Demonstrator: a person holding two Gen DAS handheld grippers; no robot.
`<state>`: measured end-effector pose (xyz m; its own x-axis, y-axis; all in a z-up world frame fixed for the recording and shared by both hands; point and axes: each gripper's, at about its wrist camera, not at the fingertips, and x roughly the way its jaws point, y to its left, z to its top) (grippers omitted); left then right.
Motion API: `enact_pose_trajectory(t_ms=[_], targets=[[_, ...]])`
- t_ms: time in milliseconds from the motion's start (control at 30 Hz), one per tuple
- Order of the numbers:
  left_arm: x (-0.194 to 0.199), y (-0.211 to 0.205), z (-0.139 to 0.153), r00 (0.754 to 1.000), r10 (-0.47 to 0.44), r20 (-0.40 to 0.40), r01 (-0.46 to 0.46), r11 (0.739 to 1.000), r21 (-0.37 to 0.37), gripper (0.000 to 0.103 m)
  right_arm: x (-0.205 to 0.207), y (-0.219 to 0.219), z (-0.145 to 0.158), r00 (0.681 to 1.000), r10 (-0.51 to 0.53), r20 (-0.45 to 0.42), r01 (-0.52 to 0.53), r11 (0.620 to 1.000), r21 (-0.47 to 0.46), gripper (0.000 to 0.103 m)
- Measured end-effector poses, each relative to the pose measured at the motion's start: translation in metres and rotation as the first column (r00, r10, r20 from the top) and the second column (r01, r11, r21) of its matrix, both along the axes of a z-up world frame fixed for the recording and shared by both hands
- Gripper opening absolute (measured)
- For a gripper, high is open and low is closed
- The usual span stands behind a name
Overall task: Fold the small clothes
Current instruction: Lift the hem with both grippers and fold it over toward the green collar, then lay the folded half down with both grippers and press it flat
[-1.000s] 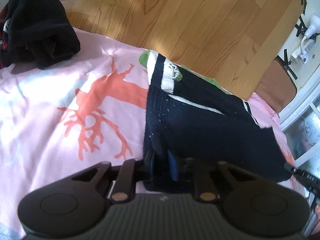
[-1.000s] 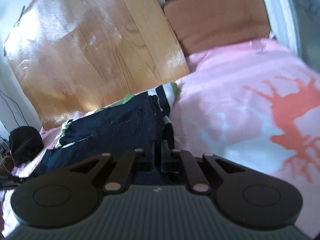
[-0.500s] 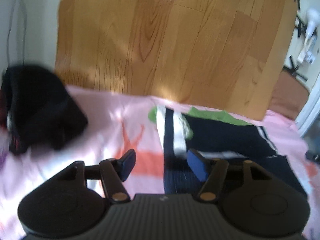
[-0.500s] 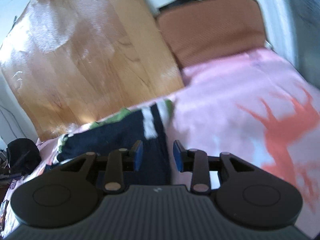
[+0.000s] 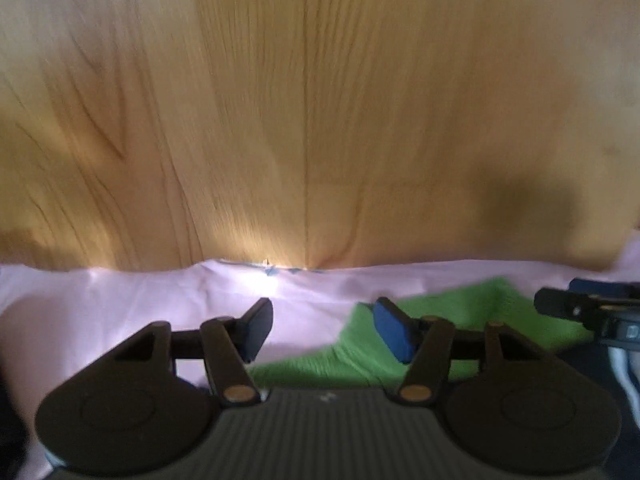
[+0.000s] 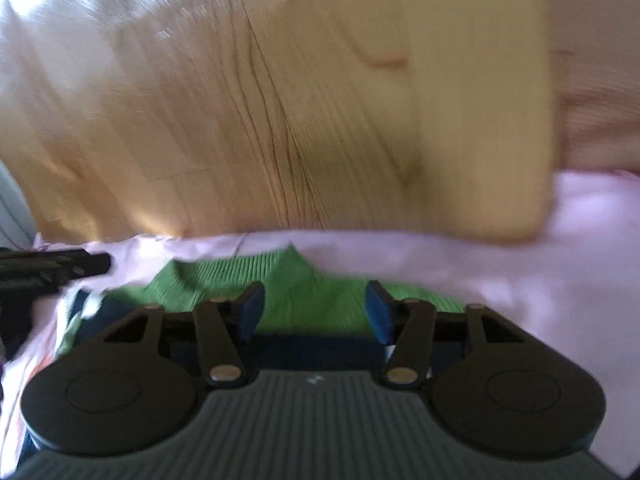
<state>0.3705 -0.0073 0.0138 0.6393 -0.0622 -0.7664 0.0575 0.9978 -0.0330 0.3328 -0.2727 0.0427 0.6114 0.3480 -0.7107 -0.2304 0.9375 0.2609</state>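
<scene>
Nearest, the left gripper [image 5: 322, 330] stands half open and empty, the green knit of the small garment [image 5: 460, 320] lying beneath at its four o'clock; the right gripper [image 6: 312, 312] is opening, nothing between its jaws, over the garment's navy and green edge at twelve o'clock, likely seeking the next hem to pinch; the pink sheet [image 6: 520, 280] carries it; beyond stands the wooden headboard [image 5: 320, 120].

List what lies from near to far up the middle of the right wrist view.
Right gripper, jaws opening with nothing between them → navy part of the knitted garment → its green ribbed band → pink sheet → wooden floor.
</scene>
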Motion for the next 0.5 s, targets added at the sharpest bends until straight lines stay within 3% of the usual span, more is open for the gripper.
enact_pose_trajectory(t_ms=[67, 133, 200, 267, 300, 500], targets=[[0.013, 0.002, -0.018, 0.999, 0.007, -0.046, -0.008, 1.000, -0.024, 0.057, 0.021, 0.010, -0.009, 1.000, 0.013, -0.022, -0.013, 1.000, 0.000, 0.070], [0.013, 0.003, -0.027, 0.999, -0.024, -0.042, 0.022, 0.999, -0.049, 0.045, 0.035, 0.019, -0.021, 0.999, 0.021, -0.050, -0.021, 1.000, -0.003, 0.071], [0.011, -0.003, -0.028, 0.996, -0.082, -0.020, 0.081, 0.995, -0.060, 0.012, 0.042, 0.025, -0.032, 0.997, 0.034, -0.068, -0.035, 0.999, -0.021, 0.068], [0.005, -0.008, -0.025, 0.996, -0.093, -0.002, 0.093, 0.995, -0.046, 0.010, 0.037, 0.032, -0.032, 0.997, 0.073, -0.035, -0.075, 0.995, -0.061, 0.024], [0.001, -0.009, -0.023, 0.995, -0.099, 0.013, 0.100, 0.994, -0.036, 0.010, 0.035, 0.032, -0.029, 0.996, 0.081, -0.035, -0.082, 0.996, -0.039, 0.013], [-0.064, 0.000, 0.024, 0.978, -0.121, 0.169, 0.140, 0.984, -0.107, 0.009, -0.029, 0.014, 0.030, 0.988, 0.096, 0.125, -0.100, 0.995, 0.023, 0.011]])
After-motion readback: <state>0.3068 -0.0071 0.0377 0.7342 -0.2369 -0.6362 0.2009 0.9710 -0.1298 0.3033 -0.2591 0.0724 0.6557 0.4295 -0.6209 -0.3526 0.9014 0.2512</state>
